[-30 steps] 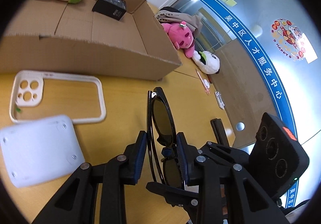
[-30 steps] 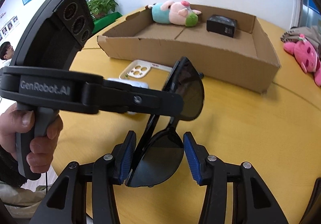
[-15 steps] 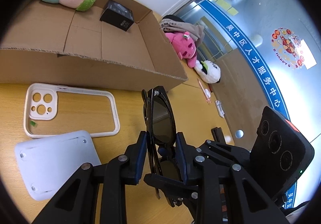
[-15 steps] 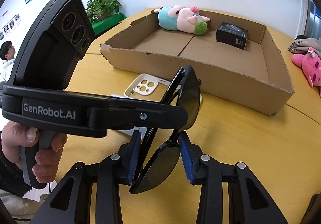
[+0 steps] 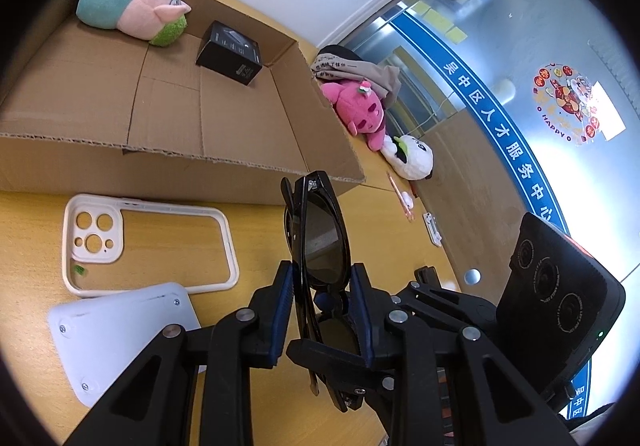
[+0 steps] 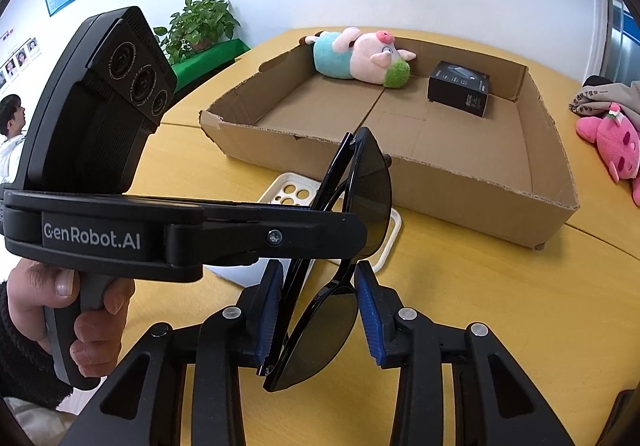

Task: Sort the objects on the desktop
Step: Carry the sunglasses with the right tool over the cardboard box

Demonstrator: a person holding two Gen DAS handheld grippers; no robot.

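A yellow bench (image 6: 500,286) holds a cardboard box (image 6: 460,174). Both tongs, left (image 5: 322,306) and right (image 6: 316,306), clamp black sunglasses (image 6: 360,198); one should release before lifting boxward.

Sunglasses (image 5: 320,242): black glossy frame, dark tinted lenses, temples folded; held edge-on above the yellow table, one lens uppermost, near the front wall of the box. Cardboard box (image 6: 460,182): wide, shallow, open-topped, with torn corrugated edges. Inside, at its far wall, a plush pig (image 6: 360,56), pink with teal body and green end, lying on its side; beside it a small black carton (image 6: 459,88), lying flat.
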